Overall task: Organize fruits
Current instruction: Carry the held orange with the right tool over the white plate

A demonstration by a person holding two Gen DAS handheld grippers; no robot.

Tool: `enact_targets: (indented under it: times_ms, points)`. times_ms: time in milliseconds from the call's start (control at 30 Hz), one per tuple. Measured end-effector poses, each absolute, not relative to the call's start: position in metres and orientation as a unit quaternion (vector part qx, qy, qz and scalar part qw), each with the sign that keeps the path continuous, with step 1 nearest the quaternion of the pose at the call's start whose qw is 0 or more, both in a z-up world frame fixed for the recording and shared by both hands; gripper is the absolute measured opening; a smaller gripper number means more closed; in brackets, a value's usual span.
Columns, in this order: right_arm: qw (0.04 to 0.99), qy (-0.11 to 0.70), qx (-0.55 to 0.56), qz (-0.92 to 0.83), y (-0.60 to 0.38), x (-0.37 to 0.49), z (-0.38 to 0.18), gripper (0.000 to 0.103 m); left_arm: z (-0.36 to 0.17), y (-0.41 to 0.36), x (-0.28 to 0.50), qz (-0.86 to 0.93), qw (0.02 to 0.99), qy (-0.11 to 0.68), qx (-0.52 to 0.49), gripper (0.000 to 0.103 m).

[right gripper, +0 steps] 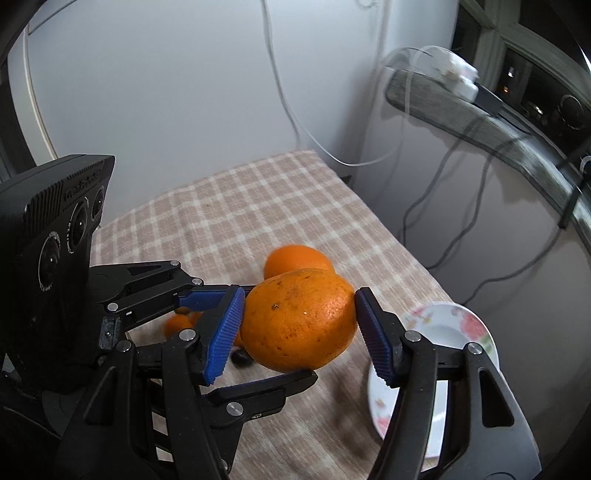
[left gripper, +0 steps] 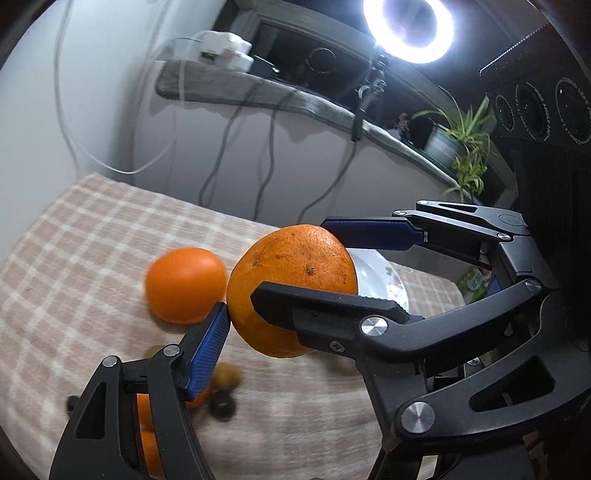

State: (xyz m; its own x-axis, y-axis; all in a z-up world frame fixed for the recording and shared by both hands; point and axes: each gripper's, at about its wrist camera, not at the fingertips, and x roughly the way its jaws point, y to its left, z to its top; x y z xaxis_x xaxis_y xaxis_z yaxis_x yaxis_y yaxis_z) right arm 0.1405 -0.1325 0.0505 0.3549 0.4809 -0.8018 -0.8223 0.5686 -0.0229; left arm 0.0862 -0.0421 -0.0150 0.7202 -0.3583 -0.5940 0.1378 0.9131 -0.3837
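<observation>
Right wrist: plate (right gripper: 443, 325), second orange (right gripper: 295, 258) behind held orange (right gripper: 299, 321)

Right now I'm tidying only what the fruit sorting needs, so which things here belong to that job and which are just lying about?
Job: large orange, second orange, small blurred fruits, flowered plate.
Lying about: ring light, potted plant, white chargers on the ledge.

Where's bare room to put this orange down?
The checked cloth is bare from the loose orange back to the wall, and again in the strip between the held orange and the plate. The plate's middle looks mostly bare too. It is crowded under and beside the held orange, where small fruits cluster.
</observation>
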Motion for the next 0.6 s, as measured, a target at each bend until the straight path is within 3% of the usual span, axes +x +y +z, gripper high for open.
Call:
enact_targets:
  times_ms: [600]
  points:
    - [0.817, 0.424, -0.156, 0.357, -0.233, 0.176, 0.026, 0.065, -0.03, -0.13, 0.123, -0.194, 0.894, 0.39, -0.108, 0.068]
